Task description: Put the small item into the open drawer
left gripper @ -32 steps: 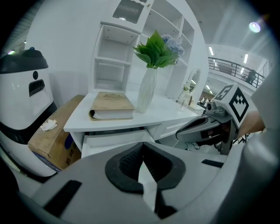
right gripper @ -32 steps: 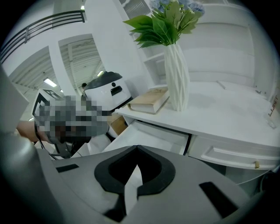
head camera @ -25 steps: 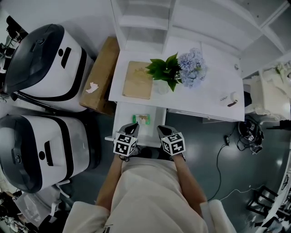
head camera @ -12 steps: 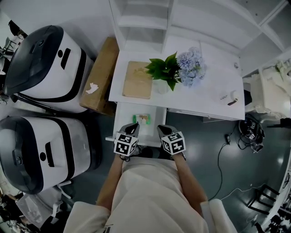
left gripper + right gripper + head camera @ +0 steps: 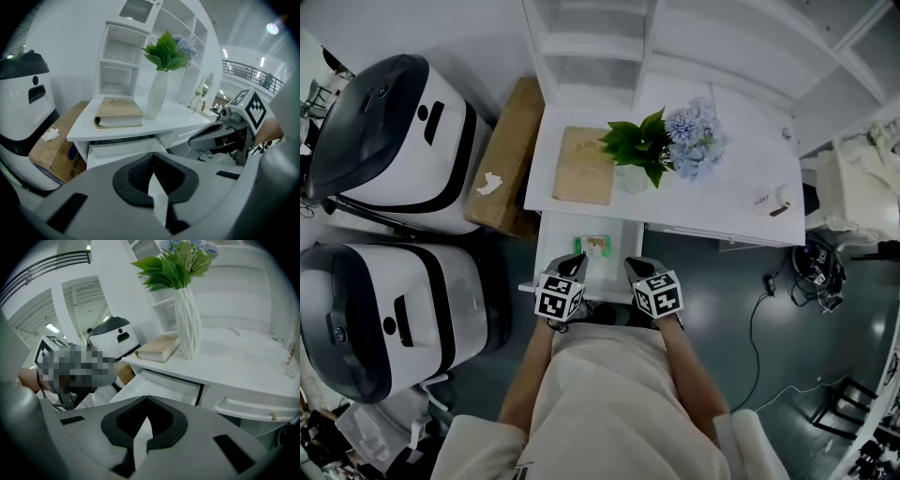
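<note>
The small item (image 5: 595, 245), a green and orange packet, lies inside the open drawer (image 5: 558, 246), toward its far end and a little right of the middle. The drawer is pulled out toward the person from under the left part of the white surface (image 5: 741, 169). The left gripper (image 5: 573, 266) hovers over the near left part of the drawer. In the left gripper view its dark fingers (image 5: 135, 172) are pressed together at the tips with nothing between them. The right gripper (image 5: 637, 270) sits just beside it on the right, over the drawer's near right corner. Its fingers (image 5: 165, 422) also meet at the tips and hold nothing. Both grippers are clear of the packet. On the surface, above the drawer, a tan book (image 5: 584, 165) lies flat at the left. Just right of it a white ribbed vase (image 5: 156, 94) stands upright with green leaves and pale blue flowers (image 5: 696, 139). Far to the right on the surface lies a small white object (image 5: 773, 201). A cardboard box (image 5: 508, 155) sits on the floor against the left side of the surface. Farther left are two large white and black machines (image 5: 389, 127).
</note>
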### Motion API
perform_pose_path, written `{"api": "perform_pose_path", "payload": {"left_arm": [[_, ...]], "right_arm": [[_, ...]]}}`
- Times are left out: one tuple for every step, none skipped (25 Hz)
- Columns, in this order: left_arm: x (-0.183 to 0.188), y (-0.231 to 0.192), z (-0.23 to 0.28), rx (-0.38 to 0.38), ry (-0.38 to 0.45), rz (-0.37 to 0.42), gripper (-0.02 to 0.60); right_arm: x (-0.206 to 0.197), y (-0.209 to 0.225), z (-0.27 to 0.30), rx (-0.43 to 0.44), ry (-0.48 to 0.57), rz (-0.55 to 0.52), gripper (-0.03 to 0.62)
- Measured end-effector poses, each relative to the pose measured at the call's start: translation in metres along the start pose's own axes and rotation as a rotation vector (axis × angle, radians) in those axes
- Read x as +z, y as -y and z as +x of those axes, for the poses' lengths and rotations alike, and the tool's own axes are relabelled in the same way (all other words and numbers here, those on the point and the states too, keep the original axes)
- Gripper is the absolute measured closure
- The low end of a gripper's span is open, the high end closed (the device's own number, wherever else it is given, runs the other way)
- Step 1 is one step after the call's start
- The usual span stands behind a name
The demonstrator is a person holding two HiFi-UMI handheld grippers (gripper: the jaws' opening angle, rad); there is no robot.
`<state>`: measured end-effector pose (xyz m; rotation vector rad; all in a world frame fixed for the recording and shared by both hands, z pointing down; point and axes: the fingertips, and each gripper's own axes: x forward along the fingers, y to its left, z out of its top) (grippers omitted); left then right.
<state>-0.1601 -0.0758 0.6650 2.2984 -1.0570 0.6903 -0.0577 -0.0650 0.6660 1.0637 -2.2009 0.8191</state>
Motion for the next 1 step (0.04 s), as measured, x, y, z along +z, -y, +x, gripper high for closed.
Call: {"api": "perform_pose_path", "payload": {"left_arm": [[0.0003, -0.0005, 0.0, 0.0, 0.0, -0.001, 0.565]], "right_arm": [[0.0002, 0.0, 0.0004, 0.0, 0.0, 0.0, 0.574]]}}
